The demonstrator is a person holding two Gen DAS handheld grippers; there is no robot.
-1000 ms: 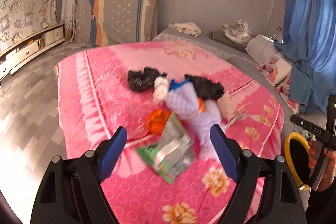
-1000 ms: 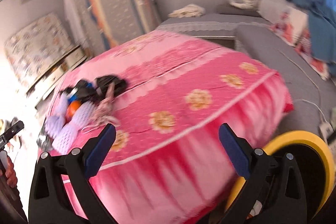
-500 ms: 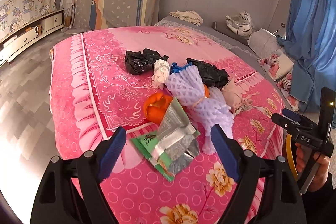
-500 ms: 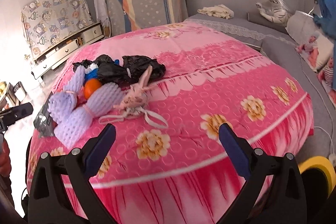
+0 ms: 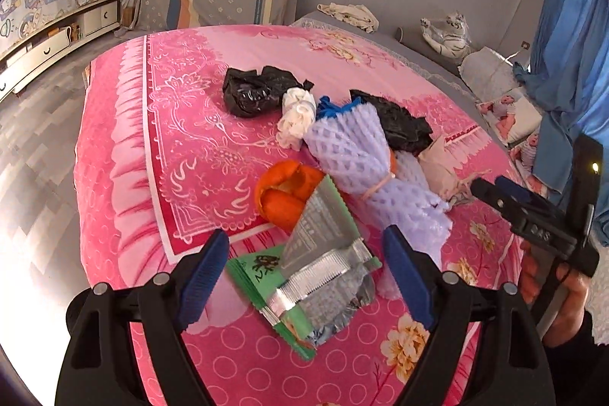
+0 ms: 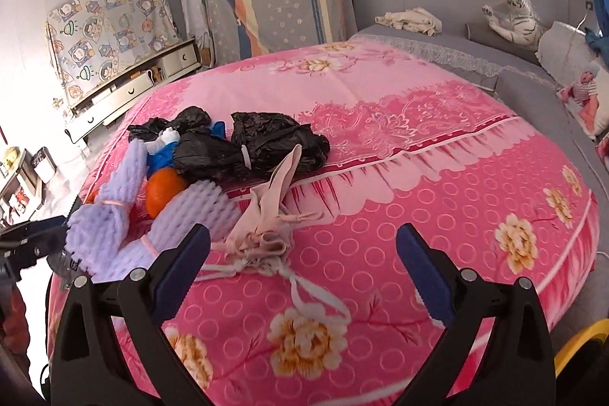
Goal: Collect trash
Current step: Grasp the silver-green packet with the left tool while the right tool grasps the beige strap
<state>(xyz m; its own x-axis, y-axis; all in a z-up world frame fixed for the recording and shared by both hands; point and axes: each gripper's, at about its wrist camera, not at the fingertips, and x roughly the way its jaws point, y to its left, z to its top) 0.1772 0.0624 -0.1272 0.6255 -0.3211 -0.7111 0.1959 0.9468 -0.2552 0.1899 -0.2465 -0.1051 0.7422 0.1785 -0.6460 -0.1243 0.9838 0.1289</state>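
Both grippers stand wide and empty: the left gripper [image 5: 306, 265] above the near foil wrapper [image 5: 323, 261], the right gripper [image 6: 302, 261] by the beige rag [image 6: 266, 215]. The trash sits heaped on the pink bed [image 5: 182, 124]'s near-left part. That flat, slick wrapper could slide off the near edge if the pads only graze it.

Left gripper [image 5: 306, 265] hangs wide open over the foil wrapper [image 5: 323, 269] at lower centre, orange peel [image 5: 283, 193] just above it.
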